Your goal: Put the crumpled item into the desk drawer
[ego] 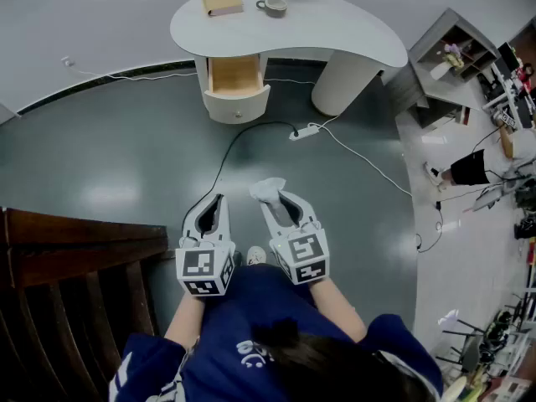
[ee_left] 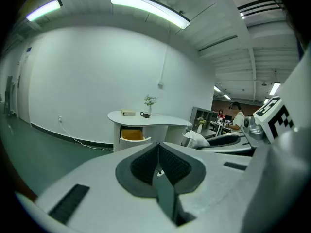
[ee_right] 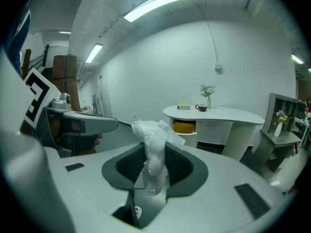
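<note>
The crumpled item is a wad of thin white plastic, and my right gripper is shut on it with the wad sticking up past the pads. In the head view the right gripper carries the wad over the dark floor, well short of the desk. My left gripper is beside it, shut and empty, its pads meeting in the left gripper view. The white curved desk stands far ahead. Its drawer is pulled open and shows a wooden inside.
A tan book and a cup lie on the desk. A power strip with cables lies on the floor between me and the desk. Dark wooden furniture is at my left, a grey shelf unit at the right.
</note>
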A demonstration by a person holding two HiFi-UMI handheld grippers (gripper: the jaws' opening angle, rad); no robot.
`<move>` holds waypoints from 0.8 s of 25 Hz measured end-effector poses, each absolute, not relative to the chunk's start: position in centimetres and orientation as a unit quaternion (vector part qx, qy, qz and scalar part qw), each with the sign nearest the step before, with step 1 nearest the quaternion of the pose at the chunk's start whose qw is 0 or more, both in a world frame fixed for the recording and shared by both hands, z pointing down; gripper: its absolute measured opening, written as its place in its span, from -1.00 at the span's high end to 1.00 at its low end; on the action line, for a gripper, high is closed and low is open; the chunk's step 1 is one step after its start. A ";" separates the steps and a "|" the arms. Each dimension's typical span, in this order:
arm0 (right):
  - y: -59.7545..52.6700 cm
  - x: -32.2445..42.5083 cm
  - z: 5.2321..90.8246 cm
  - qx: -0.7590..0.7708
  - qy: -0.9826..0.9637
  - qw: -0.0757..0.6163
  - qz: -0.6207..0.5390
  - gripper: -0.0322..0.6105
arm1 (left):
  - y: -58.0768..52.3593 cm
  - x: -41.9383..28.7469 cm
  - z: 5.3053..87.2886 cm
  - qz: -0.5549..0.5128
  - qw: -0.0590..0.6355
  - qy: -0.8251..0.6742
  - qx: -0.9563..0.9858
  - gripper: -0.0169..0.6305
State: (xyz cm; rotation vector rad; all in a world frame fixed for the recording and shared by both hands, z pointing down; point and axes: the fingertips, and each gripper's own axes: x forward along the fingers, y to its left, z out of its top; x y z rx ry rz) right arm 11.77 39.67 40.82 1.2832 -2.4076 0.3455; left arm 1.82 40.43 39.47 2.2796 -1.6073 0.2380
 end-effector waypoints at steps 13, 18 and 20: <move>35.4 8.9 42.0 0.481 -0.842 0.200 0.142 0.47 | 35.8 -2.6 40.5 0.090 0.177 -0.558 0.806 0.91; 34.2 7.3 42.2 0.500 -0.832 0.196 0.141 0.46 | 34.0 -4.7 41.4 0.100 0.185 -0.545 0.811 0.91; 34.0 6.9 42.5 0.508 -0.827 0.198 0.139 0.46 | 33.4 -5.2 41.7 0.097 0.188 -0.540 0.815 0.91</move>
